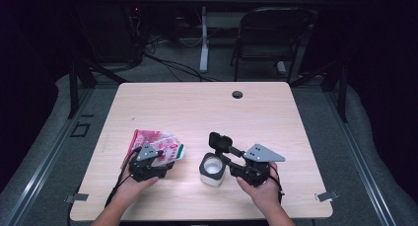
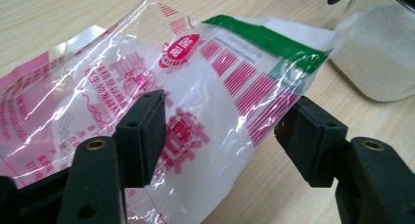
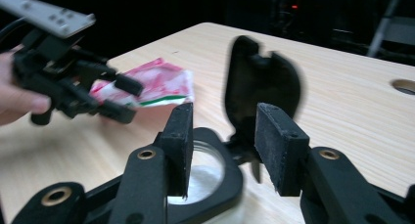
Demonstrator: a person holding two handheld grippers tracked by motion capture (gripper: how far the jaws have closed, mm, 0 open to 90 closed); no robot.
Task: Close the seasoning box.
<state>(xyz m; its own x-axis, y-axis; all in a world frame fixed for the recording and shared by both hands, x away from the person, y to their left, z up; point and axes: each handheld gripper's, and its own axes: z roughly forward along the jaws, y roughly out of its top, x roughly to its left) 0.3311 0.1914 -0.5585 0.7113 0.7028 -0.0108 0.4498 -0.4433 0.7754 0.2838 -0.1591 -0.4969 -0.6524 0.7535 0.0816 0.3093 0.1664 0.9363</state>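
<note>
Pink-printed plastic bag [image 2: 195, 101] lies between the left gripper's [image 2: 222, 136] parted jaws, just beside the white container [image 1: 213, 169], whose raised black lid [image 3: 262, 84] stands before the right gripper's [image 3: 222, 150] parted jaws.

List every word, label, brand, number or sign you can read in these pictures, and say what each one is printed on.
Plastic bag, round red logo: white characters, too small to read.
Plastic bag, front: large pink Chinese characters, warped by wrinkles and partly behind the left tongs; unreadable.
Plastic bag, left side: fine pink print, too small to read.
Plastic bag, green band: no legible text.
Container: no visible lettering.
</note>
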